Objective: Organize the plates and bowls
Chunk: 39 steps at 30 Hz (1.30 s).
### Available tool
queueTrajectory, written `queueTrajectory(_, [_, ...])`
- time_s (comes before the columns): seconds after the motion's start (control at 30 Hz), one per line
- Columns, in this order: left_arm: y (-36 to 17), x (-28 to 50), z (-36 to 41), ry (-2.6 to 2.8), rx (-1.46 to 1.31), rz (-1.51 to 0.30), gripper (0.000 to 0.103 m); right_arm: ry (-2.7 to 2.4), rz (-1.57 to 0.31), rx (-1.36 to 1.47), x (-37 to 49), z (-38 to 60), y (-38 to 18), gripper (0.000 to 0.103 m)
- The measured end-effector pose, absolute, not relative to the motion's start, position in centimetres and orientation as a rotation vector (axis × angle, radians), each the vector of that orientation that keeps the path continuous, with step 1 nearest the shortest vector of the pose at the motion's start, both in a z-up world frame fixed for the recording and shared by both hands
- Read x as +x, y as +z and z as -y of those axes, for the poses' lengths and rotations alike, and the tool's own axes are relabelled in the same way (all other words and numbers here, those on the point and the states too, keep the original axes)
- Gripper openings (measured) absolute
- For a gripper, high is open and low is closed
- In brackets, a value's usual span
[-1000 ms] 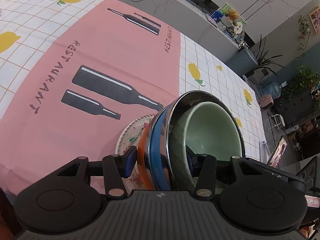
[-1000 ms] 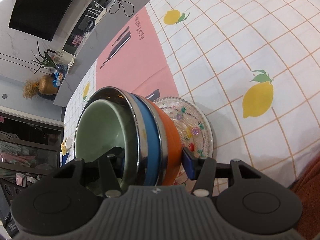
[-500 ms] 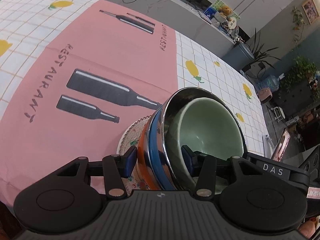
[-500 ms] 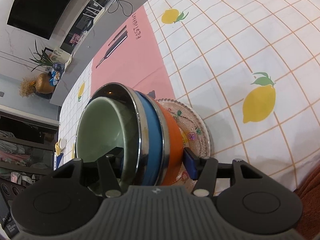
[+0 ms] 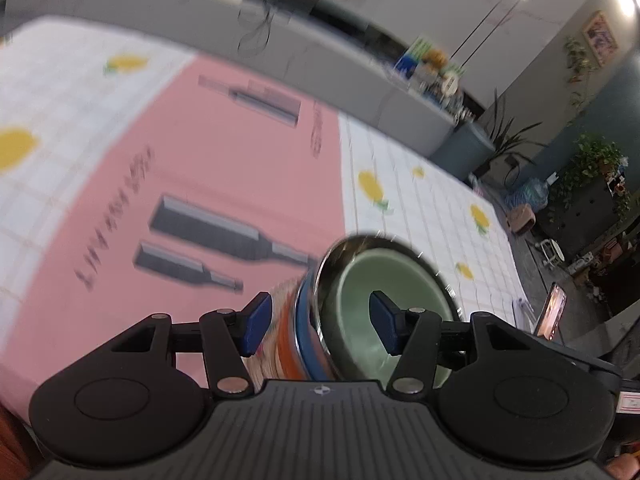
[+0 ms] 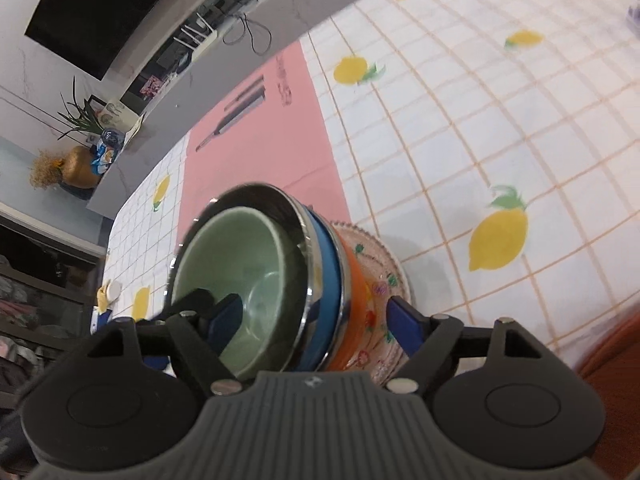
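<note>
A nested stack stands on the table: a green bowl (image 5: 360, 280) (image 6: 240, 248) inside a steel bowl (image 6: 280, 200), then a blue bowl (image 5: 304, 320) (image 6: 328, 256) and an orange bowl (image 5: 284, 332) (image 6: 356, 288), all on a patterned glass plate (image 6: 384, 264). My left gripper (image 5: 320, 326) straddles the stack's near side, one pad outside by the plate, the other inside the green bowl. Its jaws are opening and the pads stand off the stack. My right gripper (image 6: 316, 324) straddles the opposite side the same way, jaws opening, pads clear of the bowls.
The stack sits where the pink restaurant mat (image 5: 200, 160) meets the lemon-print cloth (image 6: 480, 120). A phone (image 5: 552, 316) stands near the table's right edge. A grey counter (image 5: 320, 52) runs behind the table. Rust-coloured fabric (image 6: 616, 360) shows at the lower right.
Both grippers' jaws have widened off the stack, which they pinched before. Both views have lifted and drawn back a little, and the left one is blurred. The stack stays on the table.
</note>
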<state>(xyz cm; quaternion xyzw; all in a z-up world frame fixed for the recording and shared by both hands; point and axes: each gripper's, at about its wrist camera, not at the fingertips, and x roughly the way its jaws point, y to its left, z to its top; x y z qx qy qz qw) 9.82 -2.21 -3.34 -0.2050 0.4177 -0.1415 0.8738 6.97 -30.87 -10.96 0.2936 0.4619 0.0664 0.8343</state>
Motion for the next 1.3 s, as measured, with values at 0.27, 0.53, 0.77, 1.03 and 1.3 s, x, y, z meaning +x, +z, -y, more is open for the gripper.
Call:
queueTrajectory(0.27, [2.5, 5.2, 2.7, -0.345, -0.239, -0.627, 0.065, 0.104, -0.726, 0.358, 2.5, 28.6, -4.1, 0.077])
queueTrajectory(0.53, [6.3, 0.5, 3.8, -0.340, -0.037, -0.437, 0.064, 0.094, -0.587, 0.187, -2.3, 26.9, -1.1, 0.077])
queueTrajectory(0.77, [5.6, -2.8, 4.5, -0.283, 0.003, -0.371, 0.062, 0.040, -0.494, 0.035, -6.2, 25.4, -1.6, 0.079])
queueTrajectory(1.03, [2.7, -4.9, 4.4, -0.151, 0.027, -0.390, 0.073, 0.003, -0.400, 0.008, -10.2, 25.0, -4.0, 0.081])
queueTrajectory(1.3, [0.2, -5.9, 4.0, -0.132, 0.045, -0.448, 0.083, -0.032, -0.356, -0.054, -11.9, 24.0, -6.0, 0.088])
